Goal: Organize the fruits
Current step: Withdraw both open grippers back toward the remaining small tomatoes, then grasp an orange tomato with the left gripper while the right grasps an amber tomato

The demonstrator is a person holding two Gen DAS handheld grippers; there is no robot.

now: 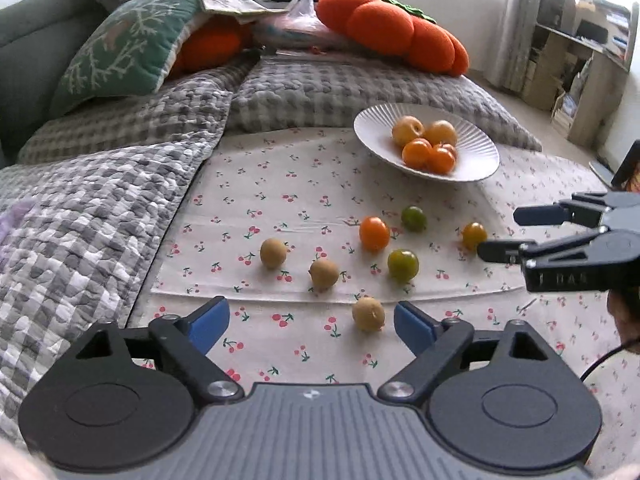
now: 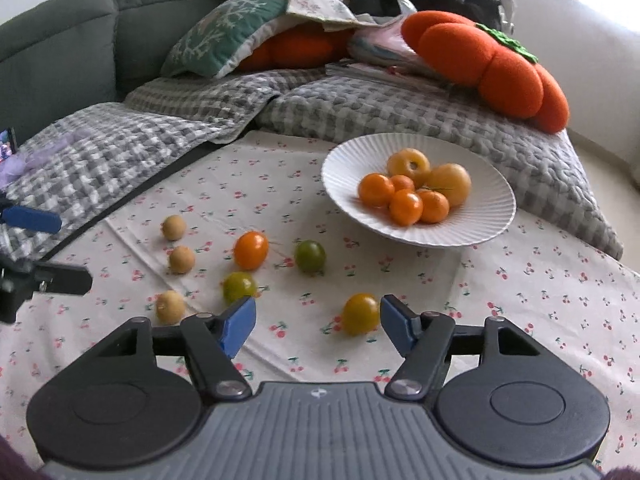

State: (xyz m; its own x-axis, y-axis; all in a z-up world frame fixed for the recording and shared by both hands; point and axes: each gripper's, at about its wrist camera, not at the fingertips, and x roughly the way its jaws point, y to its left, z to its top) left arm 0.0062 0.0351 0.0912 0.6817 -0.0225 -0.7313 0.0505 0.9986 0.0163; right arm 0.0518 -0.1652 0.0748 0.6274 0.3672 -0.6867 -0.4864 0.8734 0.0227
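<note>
A white ribbed plate holds several orange and yellow fruits. Loose fruits lie on the cherry-print cloth: an orange one, two green ones, a yellow-orange one and three tan ones. My left gripper is open and empty, with the nearest tan fruit just inside its right finger. My right gripper is open and empty, with the yellow-orange fruit between its fingers, close to the right one. It also shows in the left wrist view.
A grey checked quilt borders the cloth on the left and back. Behind it lie a green patterned cushion and an orange pumpkin-shaped cushion. A grey sofa back stands at the far left. Shelves stand at the right.
</note>
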